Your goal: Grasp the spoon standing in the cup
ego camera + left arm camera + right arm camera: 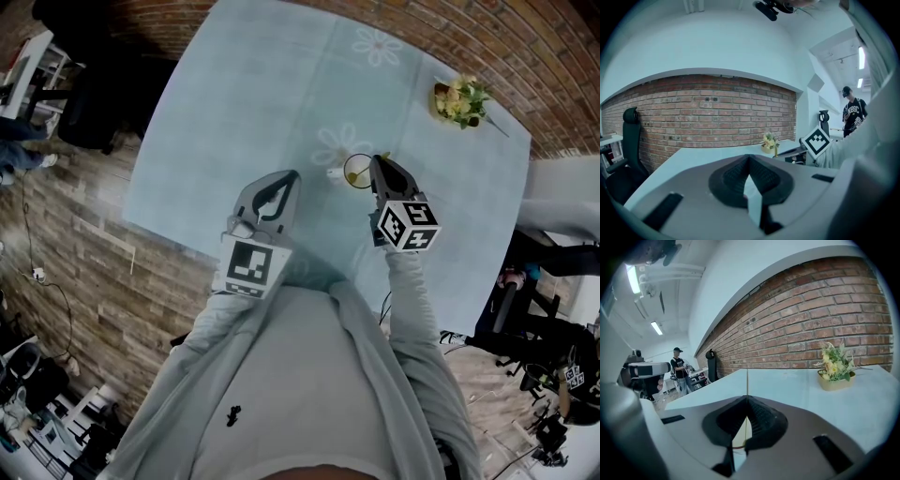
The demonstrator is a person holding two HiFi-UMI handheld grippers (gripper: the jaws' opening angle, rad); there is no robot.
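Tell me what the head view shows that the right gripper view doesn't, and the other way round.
Only the head view: the cup's whole rim from above, right at the tip of the right claw, the left claw held apart over the table, and the wearer's grey sleeves. Only the right gripper view: the thin spoon handle clearly pinched between the shut jaws, and a person in a cap far behind. Both: the flower pot on the table and the brick wall.
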